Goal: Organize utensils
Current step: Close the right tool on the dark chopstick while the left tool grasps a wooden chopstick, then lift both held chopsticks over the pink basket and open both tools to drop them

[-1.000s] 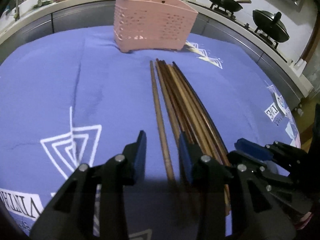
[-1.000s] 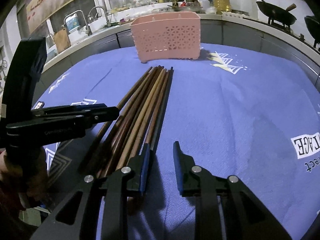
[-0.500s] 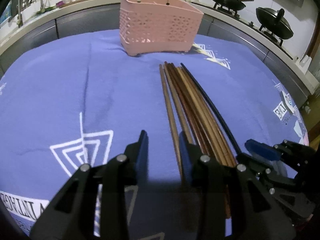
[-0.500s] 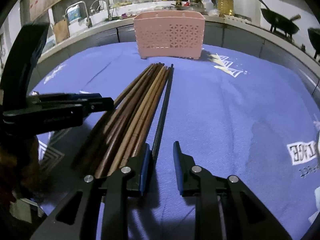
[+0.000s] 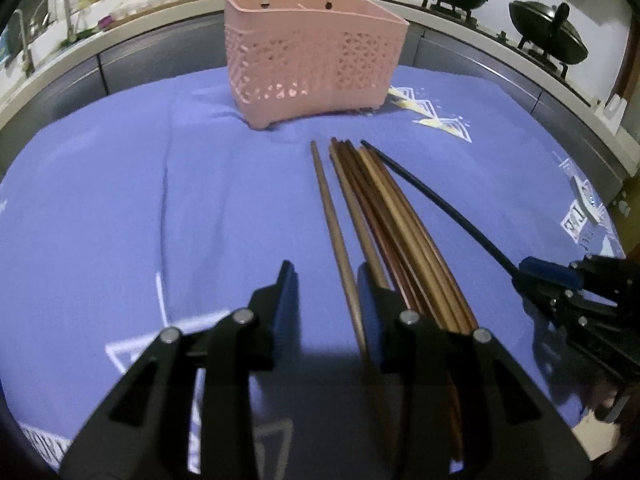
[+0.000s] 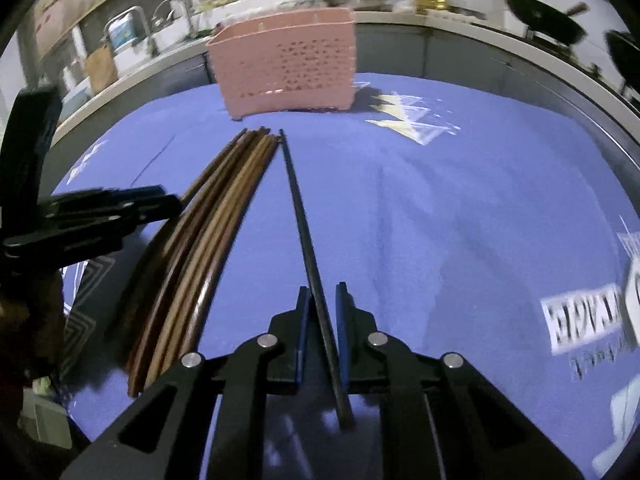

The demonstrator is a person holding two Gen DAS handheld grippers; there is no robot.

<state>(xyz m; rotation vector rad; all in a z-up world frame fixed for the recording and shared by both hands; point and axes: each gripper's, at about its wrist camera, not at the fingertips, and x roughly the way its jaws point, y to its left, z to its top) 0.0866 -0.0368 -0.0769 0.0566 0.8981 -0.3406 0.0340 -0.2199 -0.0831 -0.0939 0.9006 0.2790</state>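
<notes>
Right wrist view: right gripper [image 6: 322, 312] straddles the black chopstick [image 6: 298, 200]; its jaws are closing, a sliver of gap visible each side, pads not yet pressing.
Left wrist view: left gripper [image 5: 327, 304] stands partly open astride a single brown chopstick [image 5: 330, 216], which lies close against the right pad; no grip.
Bundle: remaining wooden chopsticks [image 5: 384, 208] lie side by side on the blue cloth [image 5: 120, 200], between the two singled-out sticks.
Destination: pink perforated basket [image 5: 316, 60] stands at 12 o'clock, beyond the chopstick tips, apart from them.
Step in hand: judged as separating one stick per gripper for transfer to the basket.
Technique: complete closure with the black stick centred on the pads; lift only after firm clamping; keep clear of the bundle at 9 o'clock.
Risk: a thin stick may pivot or slip when gripped near its end.
</notes>
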